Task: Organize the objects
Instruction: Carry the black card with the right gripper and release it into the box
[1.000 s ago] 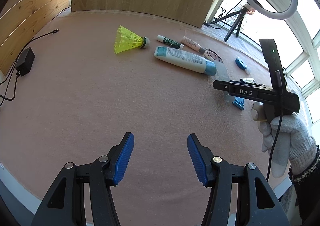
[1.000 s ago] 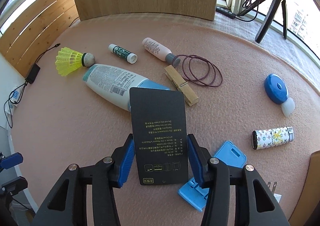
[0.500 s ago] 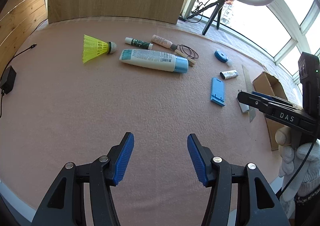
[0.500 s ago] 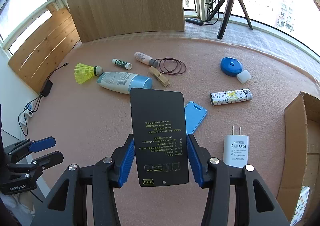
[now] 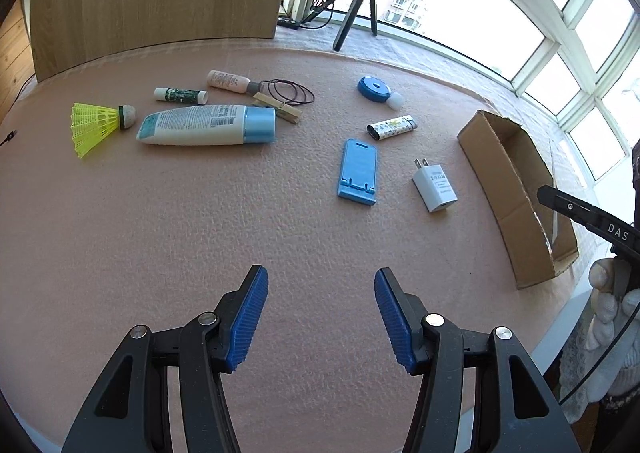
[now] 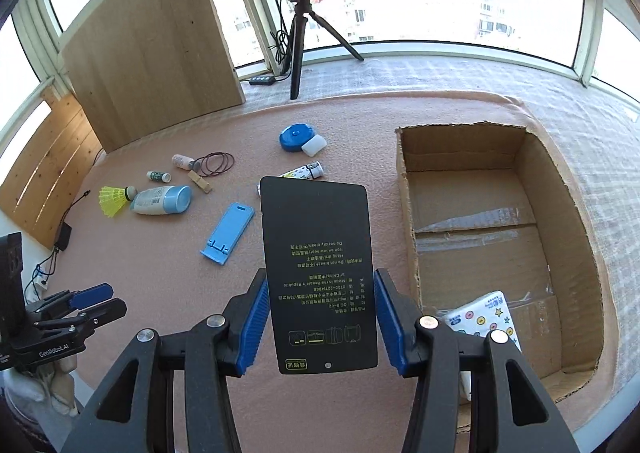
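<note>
The right hand-held gripper (image 6: pixel 320 319) is clamping a flat black rectangular card with yellow-green print (image 6: pixel 318 273) by its two long edges, its ribbed blue pads (image 6: pixel 252 327) pressing on either side; the card is standing up from the jaws toward 12 o'clock. At 2 o'clock of it an open brown corrugated cardboard box (image 6: pixel 408 213) is sitting on the pink, felt-like desk (image 6: pixel 168 293), with a white packet printed with coloured dots (image 6: pixel 486 313) lying in its near corner, partly hidden behind the gripper's right finger.

The left hand-held gripper (image 5: pixel 320 319) is hanging about half open over bare desk, with nothing between its pads. From it, a light blue plastic phone stand (image 5: pixel 357 171) is lying flat at 12 o'clock, a white plug-in charger cube (image 5: pixel 435 187) at 1 o'clock, and a patterned cylindrical lighter (image 5: pixel 392 127) beyond them. At 11 o'clock are lying a white tube with a blue cap (image 5: pixel 208 125), a yellow plastic shuttlecock (image 5: pixel 98 127), a wooden clothespin (image 5: pixel 278 111) and dark thin hair ties (image 5: pixel 290 93). A round blue tape measure (image 5: pixel 374 88) is lying farther back.

The card is covering part of the lighter in the right wrist view, and its small print is too fine to read
</note>
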Demonstrator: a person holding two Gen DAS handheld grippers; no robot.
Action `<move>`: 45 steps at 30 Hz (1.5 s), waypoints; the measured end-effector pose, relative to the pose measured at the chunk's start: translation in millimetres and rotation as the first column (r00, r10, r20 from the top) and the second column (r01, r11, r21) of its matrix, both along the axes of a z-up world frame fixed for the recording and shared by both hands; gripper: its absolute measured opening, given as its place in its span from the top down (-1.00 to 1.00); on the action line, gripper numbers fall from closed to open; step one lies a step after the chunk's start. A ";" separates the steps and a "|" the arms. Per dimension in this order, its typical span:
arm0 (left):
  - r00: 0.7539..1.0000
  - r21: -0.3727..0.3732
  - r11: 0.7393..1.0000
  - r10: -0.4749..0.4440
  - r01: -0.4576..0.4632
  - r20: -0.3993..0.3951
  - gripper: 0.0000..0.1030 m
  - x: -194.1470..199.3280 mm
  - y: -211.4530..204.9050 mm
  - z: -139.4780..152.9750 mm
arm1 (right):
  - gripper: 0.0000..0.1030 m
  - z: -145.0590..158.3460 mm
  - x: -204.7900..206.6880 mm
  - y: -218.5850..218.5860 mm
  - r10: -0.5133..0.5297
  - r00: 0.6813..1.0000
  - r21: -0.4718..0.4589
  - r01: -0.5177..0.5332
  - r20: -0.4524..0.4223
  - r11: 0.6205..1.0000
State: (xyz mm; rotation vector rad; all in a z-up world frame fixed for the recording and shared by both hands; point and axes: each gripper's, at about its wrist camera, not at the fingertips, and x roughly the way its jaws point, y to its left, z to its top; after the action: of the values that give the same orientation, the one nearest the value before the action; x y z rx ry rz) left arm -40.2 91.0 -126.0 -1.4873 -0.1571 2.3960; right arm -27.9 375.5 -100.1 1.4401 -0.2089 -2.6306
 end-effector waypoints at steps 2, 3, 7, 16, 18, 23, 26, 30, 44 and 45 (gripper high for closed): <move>1.000 0.004 1.000 -0.013 0.013 0.002 -0.15 -1.4 9.0 -1.2 | 0.10 3.5 5.5 17.3 -0.038 0.999 0.015 0.038 -0.008 0.999; 1.000 0.005 1.000 -0.020 0.020 0.002 -0.15 -2.1 13.1 -1.9 | 0.10 5.2 8.1 25.5 -0.057 0.998 0.020 0.057 -0.012 0.998; 0.999 0.003 0.999 -0.042 0.042 0.003 -0.15 -3.7 27.9 -3.2 | 0.10 8.6 18.2 55.2 -0.116 0.993 0.038 0.117 -0.023 0.992; 0.997 -0.010 0.997 -0.079 0.079 0.006 -0.15 -3.7 54.2 -4.3 | 0.10 3.1 27.3 94.7 -0.189 0.982 0.062 0.190 -0.017 0.980; 0.996 -0.013 0.996 -0.084 0.084 0.006 -0.15 -3.9 58.6 -4.1 | 0.10 1.8 27.4 100.5 -0.198 0.980 0.063 0.199 -0.014 0.978; 0.996 -0.018 0.996 -0.088 0.088 0.001 -0.15 -6.5 66.9 -2.6 | 0.10 0.8 26.3 111.0 -0.212 0.977 0.075 0.212 -0.013 0.974; 0.996 -0.016 0.996 -0.085 0.085 0.001 -0.15 -8.8 69.3 -2.6 | 0.09 0.0 24.4 116.0 -0.217 0.976 0.075 0.217 -0.012 0.973; 0.997 -0.015 0.997 -0.082 0.082 0.001 -0.15 -9.4 70.8 -3.3 | 0.09 -1.3 22.6 121.9 -0.233 0.972 0.077 0.234 -0.013 0.969; 0.997 -0.024 0.997 -0.070 0.070 0.012 -0.15 -16.5 65.7 -6.2 | -0.49 1.7 18.7 129.8 -0.293 0.956 0.045 0.293 -0.012 0.955; 0.997 -0.027 0.997 -0.071 0.071 0.012 -0.15 -17.0 65.1 -6.3 | -0.49 2.7 19.4 129.2 -0.294 0.956 0.044 0.294 -0.017 0.955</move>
State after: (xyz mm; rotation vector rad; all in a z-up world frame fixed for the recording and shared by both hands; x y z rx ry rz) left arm -57.2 156.0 -132.4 -1.4929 -0.0732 2.3433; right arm -8.5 504.7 -97.3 1.5137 -0.3931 -2.8930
